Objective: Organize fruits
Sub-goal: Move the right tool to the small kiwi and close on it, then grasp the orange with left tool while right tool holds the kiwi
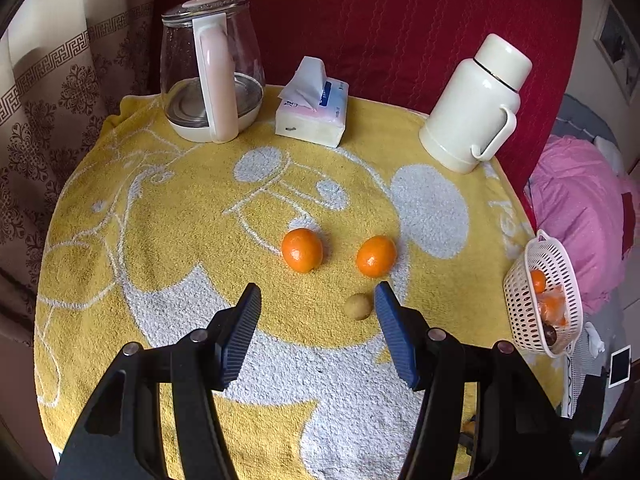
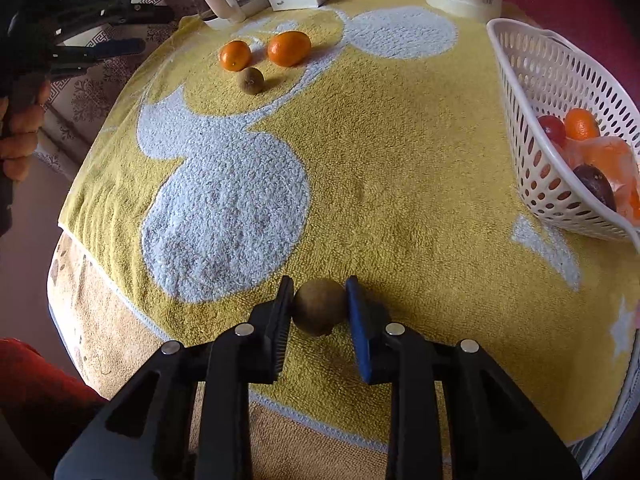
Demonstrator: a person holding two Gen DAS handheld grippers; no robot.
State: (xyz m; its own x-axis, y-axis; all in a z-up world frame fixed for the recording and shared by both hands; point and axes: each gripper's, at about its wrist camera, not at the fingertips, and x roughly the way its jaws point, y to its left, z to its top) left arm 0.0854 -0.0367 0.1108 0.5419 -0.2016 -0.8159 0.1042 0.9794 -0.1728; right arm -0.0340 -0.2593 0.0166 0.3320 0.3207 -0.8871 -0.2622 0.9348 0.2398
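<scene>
Two oranges lie side by side on the yellow towel, with a small brown round fruit just in front of them. My left gripper hovers open above the towel, the brown fruit close to its right fingertip. In the right wrist view my right gripper is shut on another brown round fruit near the table's front edge. The oranges and the small brown fruit lie far back left. A white perforated basket at the right holds several fruits.
At the back of the table stand a glass kettle, a tissue pack and a cream thermos jug. The basket sits at the table's right edge. A hand holds the left gripper at far left.
</scene>
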